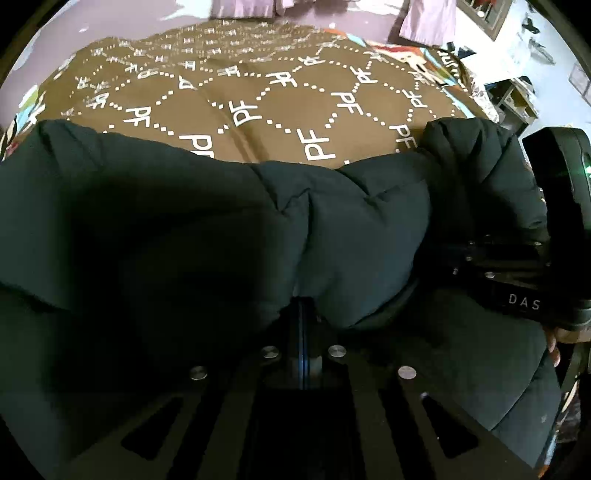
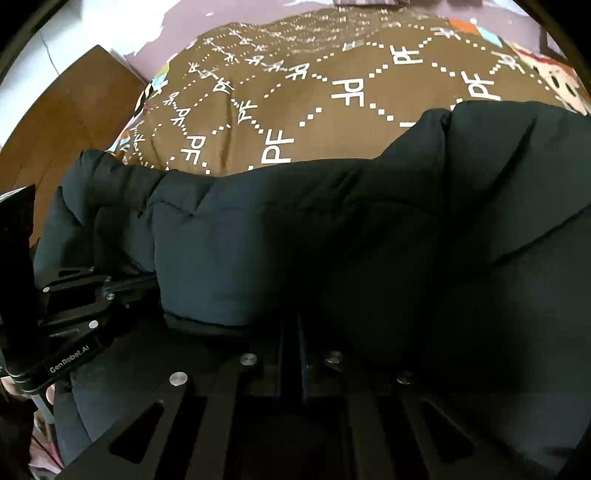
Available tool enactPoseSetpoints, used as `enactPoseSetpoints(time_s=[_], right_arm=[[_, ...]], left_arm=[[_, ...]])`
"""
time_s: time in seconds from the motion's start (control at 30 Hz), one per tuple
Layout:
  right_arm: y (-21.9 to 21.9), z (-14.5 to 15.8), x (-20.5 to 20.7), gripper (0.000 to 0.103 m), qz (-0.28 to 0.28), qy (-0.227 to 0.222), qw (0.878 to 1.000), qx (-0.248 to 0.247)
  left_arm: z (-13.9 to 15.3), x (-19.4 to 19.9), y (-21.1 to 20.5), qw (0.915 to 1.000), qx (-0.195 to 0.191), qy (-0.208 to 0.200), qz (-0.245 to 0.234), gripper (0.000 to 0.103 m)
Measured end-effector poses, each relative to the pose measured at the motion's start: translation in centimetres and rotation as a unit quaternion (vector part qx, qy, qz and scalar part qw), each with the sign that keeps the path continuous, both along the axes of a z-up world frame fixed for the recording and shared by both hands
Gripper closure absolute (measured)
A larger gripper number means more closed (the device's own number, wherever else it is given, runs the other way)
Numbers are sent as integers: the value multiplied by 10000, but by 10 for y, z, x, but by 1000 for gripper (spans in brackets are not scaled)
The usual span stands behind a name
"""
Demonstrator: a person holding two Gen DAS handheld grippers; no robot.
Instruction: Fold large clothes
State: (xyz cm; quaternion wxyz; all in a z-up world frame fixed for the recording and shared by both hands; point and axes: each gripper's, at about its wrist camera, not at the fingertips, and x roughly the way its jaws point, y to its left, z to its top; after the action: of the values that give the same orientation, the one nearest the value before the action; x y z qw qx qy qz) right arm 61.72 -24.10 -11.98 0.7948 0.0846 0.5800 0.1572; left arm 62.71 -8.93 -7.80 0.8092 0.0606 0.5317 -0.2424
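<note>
A dark green puffer jacket (image 1: pixel 184 229) fills the lower half of both views (image 2: pixel 369 240), held up over a bed. My left gripper (image 1: pixel 304 314) is shut on a fold of the jacket; its fingers are closed together with padded cloth bulging over them. My right gripper (image 2: pixel 291 332) is likewise shut on the jacket, fingertips buried under the fabric. The right gripper also shows at the right edge of the left wrist view (image 1: pixel 517 273), pinching the jacket's edge. The left gripper shows at the left edge of the right wrist view (image 2: pixel 85 306).
A brown bedspread (image 1: pixel 258 99) with white "PF" letters and dotted diamonds covers the bed beyond the jacket (image 2: pixel 314 92). A wooden panel (image 2: pixel 66 122) stands left of the bed. Pink curtains (image 1: pixel 424 18) and cluttered shelves (image 1: pixel 517 99) lie at the back right.
</note>
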Motion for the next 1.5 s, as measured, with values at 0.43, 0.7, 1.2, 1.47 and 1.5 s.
enactPoseSetpoints(time_s=[0.43,0.7,1.2,1.47,1.5], right_arm=[[-11,28,-40,98,-393,-1074,9934,42],[-16,22,-42,97,-469,-892,9949,-102],[-29,109,-107,24,-736,-2243,9717,69],[-30,178,-162,0,-1006,-2947,9502,89],[-27,186,-170,0,-986,-3005,9487,-20]], left_arm=[[21,-45,-5,9893,160,-1423,263,103],[4,-27,-12,9968,435,-548,389,103],[100,-88,22,9724,-648,-1313,1815,36],[170,-148,29,9566,-885,-1964,1961,6],[176,-154,30,9545,-949,-2020,1977,3]])
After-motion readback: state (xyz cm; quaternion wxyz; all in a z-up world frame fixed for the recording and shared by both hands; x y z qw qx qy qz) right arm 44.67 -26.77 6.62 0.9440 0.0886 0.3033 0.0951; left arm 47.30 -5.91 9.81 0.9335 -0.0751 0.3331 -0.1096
